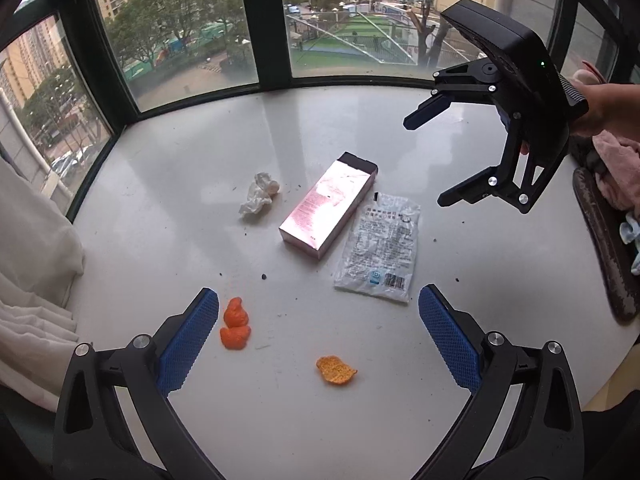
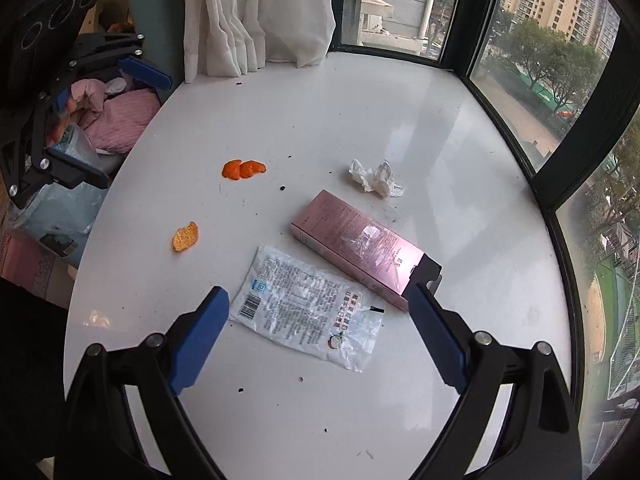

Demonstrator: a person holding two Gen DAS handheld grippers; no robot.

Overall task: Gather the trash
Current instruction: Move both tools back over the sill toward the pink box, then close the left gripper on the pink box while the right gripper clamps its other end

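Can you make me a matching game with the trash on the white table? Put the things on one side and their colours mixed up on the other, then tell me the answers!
Things:
1. long box
2. crumpled tissue
3. peel pieces
4. flat wrapper

Colours:
A. orange
B. clear with printed text and a barcode
C. shiny pink
D. white

Pairs: 1-C, 2-D, 3-A, 4-B.
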